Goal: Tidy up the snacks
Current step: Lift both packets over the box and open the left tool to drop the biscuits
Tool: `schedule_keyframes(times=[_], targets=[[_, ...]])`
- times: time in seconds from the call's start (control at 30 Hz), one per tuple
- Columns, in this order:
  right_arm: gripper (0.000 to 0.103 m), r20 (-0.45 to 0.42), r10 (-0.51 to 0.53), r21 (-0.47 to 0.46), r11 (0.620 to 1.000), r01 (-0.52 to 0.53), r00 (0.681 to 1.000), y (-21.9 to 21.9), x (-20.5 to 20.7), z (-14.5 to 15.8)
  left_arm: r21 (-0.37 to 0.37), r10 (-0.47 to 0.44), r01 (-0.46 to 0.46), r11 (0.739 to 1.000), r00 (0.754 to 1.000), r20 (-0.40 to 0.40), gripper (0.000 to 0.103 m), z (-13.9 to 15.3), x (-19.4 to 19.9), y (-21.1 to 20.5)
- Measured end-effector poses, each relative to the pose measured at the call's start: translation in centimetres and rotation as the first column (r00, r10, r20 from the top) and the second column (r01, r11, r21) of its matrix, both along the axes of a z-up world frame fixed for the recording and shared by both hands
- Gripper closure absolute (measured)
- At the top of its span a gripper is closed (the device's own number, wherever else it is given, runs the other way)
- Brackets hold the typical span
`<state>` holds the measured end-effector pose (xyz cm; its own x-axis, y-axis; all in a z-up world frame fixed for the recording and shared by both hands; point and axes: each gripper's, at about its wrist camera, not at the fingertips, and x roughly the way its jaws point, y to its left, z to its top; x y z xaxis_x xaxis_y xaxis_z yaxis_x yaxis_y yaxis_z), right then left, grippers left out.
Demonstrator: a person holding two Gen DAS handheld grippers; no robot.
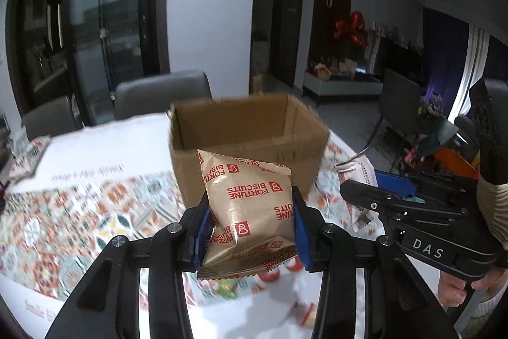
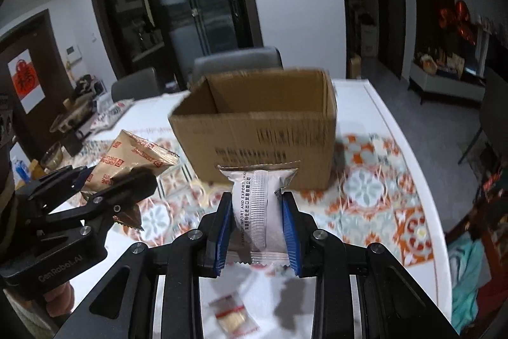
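My left gripper is shut on a gold Fortune Biscuits packet, held above the table in front of an open cardboard box. My right gripper is shut on a silver-white snack packet, also held up short of the same box. In the left wrist view the right gripper shows at the right with its white packet. In the right wrist view the left gripper shows at the left with the gold packet. The box looks empty as far as I see inside.
A patterned cloth covers the white table. A small clear snack bag lies below my right gripper, and colourful small snacks lie under the left one. Grey chairs stand behind the table. Clutter sits at the far left.
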<state>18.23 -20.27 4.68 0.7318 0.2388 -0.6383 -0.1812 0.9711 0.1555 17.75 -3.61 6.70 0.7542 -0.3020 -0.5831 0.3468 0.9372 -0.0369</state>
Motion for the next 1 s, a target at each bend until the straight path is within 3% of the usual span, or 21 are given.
schedule_keyframes(times=[0.23,0.5,0.87,1.0], targets=[[0.072,0.055,0.036,-0.018,0.999,-0.035,0.998,0.6,2.8,3.4,0.025,0.006,-0.007,1.000,0.998,0.057,0.060,3.3,2.5,0.3],[0.072,0.059,0.067,-0.054,0.996,-0.064,0.996,1.2,6.8,5.8,0.036,-0.001,0.000,0.999,1.000,0.031,0.060,4.3,6.8,0.0],[0.072,0.013,0.086,-0.088,0.992,-0.085,0.996,1.0,13.0,4.9,0.036,0.013,-0.010,0.999,0.996,-0.085,0.060,2.6,13.7,-0.3],[0.072,-0.042,0.086,-0.069,0.994,-0.089,0.995,0.7,15.2,3.6,0.034,0.024,-0.020,0.999,0.991,-0.129,0.060,1.5,16.0,-0.6]])
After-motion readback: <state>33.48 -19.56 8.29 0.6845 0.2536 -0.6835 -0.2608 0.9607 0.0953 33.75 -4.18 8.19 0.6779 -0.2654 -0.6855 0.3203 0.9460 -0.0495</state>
